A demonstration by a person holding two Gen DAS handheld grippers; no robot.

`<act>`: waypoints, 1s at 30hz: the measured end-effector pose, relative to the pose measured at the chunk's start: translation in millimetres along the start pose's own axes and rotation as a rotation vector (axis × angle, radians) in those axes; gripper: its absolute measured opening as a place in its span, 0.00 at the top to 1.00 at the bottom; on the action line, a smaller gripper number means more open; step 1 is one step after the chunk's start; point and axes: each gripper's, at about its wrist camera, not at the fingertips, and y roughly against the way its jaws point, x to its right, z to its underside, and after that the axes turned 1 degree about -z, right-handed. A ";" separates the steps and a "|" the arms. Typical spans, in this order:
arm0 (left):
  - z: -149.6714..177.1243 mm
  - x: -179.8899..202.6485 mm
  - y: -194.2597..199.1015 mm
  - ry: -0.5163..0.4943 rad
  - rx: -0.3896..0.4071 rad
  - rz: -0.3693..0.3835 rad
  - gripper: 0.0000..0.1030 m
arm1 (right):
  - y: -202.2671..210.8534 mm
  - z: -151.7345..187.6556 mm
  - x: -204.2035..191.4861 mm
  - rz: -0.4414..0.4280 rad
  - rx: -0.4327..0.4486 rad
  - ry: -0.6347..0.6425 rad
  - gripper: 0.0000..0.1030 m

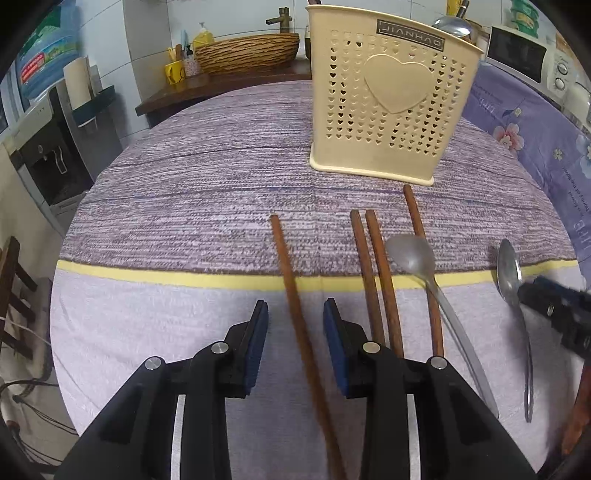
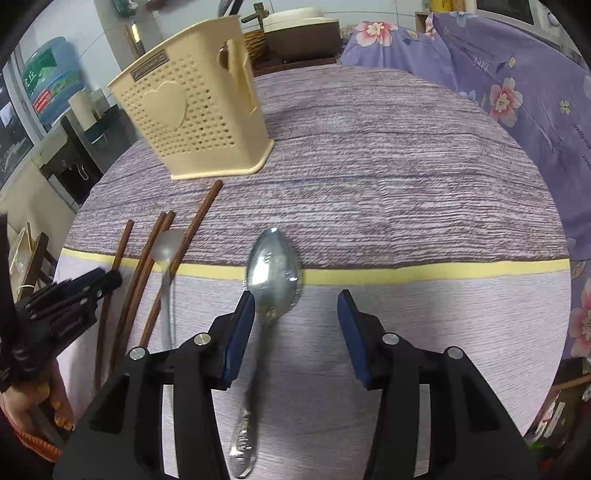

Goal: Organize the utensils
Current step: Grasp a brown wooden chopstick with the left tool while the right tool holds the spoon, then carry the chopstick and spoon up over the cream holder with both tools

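A cream perforated utensil holder (image 1: 391,99) with a heart stands on the table; it also shows in the right wrist view (image 2: 195,107). Several brown chopsticks lie in front of it. My left gripper (image 1: 295,314) is open, its jaws on either side of the leftmost chopstick (image 1: 295,306). A dull spoon (image 1: 412,254) lies across the rightmost chopstick (image 1: 421,240). A shiny metal spoon (image 2: 273,269) lies to the right. My right gripper (image 2: 297,302) is open and low over that spoon's neck, the handle running between the jaws. The right gripper also shows in the left wrist view (image 1: 554,306).
The round table has a purple striped cloth (image 1: 207,192) with a yellow band (image 2: 443,275). A floral purple cloth (image 2: 517,92) lies at the right. A wicker basket (image 1: 247,53) and microwave (image 1: 524,55) stand behind. A spoon bowl (image 1: 452,26) sticks out of the holder.
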 end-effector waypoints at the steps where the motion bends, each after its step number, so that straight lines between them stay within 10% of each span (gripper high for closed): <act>1: -2.6 0.7 -2.7 0.003 -0.005 -0.004 0.69 | -1.4 0.0 -5.4 0.017 -0.006 0.006 0.54; 9: -19.5 -0.2 -15.3 0.020 -0.011 -0.028 0.70 | -12.4 -6.5 -31.4 0.137 -0.005 0.043 0.54; 16: -28.9 6.0 -20.5 0.017 -0.016 -0.057 0.90 | -22.4 -14.7 -38.7 0.193 0.014 0.069 0.63; 30: -46.0 -3.0 10.4 0.064 0.065 -0.023 0.92 | 3.7 -41.0 -12.4 -0.008 0.069 0.024 0.63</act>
